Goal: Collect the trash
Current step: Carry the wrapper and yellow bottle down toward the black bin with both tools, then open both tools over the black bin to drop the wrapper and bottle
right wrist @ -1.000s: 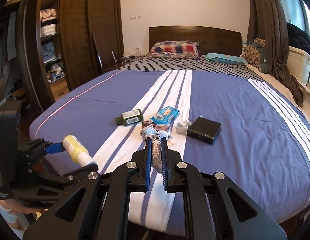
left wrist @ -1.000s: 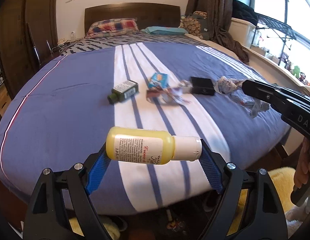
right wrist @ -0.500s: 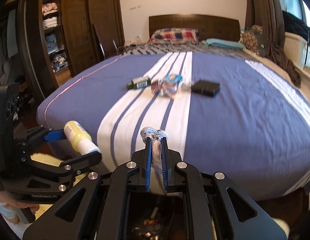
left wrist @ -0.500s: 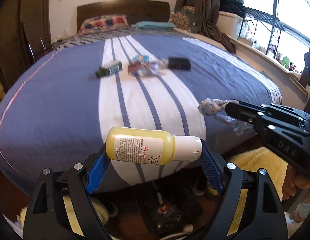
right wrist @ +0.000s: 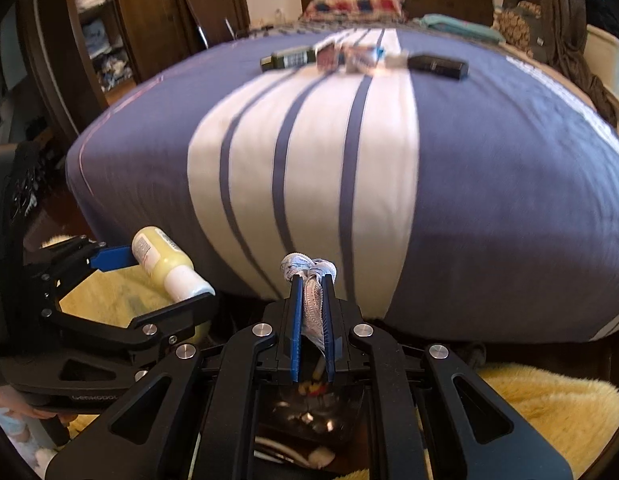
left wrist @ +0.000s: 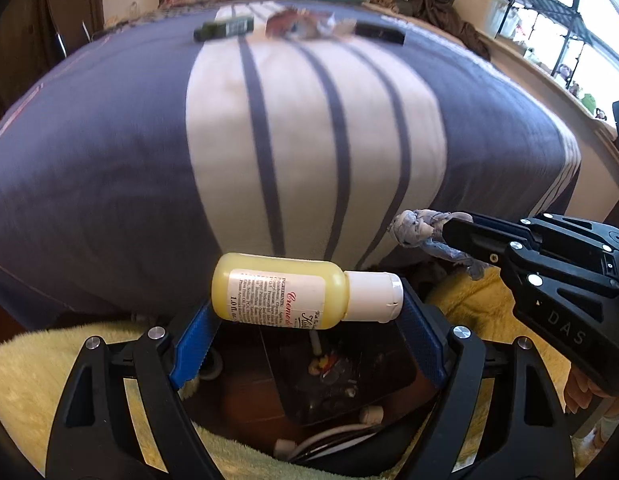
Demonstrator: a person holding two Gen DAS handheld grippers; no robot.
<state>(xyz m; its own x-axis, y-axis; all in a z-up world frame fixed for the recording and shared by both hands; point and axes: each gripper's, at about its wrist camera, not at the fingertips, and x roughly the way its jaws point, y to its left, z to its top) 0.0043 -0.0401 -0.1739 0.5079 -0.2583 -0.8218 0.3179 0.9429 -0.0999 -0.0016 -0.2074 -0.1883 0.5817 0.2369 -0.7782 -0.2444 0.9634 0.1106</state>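
My left gripper (left wrist: 305,312) is shut on a small yellow lotion bottle (left wrist: 285,296) with a white cap, held sideways past the foot of the bed; it also shows in the right wrist view (right wrist: 165,260). My right gripper (right wrist: 311,292) is shut on a crumpled grey wrapper (right wrist: 309,276), also seen in the left wrist view (left wrist: 421,228). Both hang above a dark trash bin (left wrist: 341,376) on the floor, with litter inside. On the bed lie a dark green bottle (right wrist: 287,58), crumpled wrappers (right wrist: 357,54) and a black box (right wrist: 437,65).
The blue bed cover with white stripes (right wrist: 329,148) fills the view ahead. A yellow fluffy rug (right wrist: 549,404) lies around the bin. A dark wardrobe (right wrist: 121,20) stands at left; curtains and a window shelf (left wrist: 549,40) at right.
Both grippers have pulled back from the bed and dropped lower, so the bed's foot edge and the trash bin are now below them. Both still hold their items.
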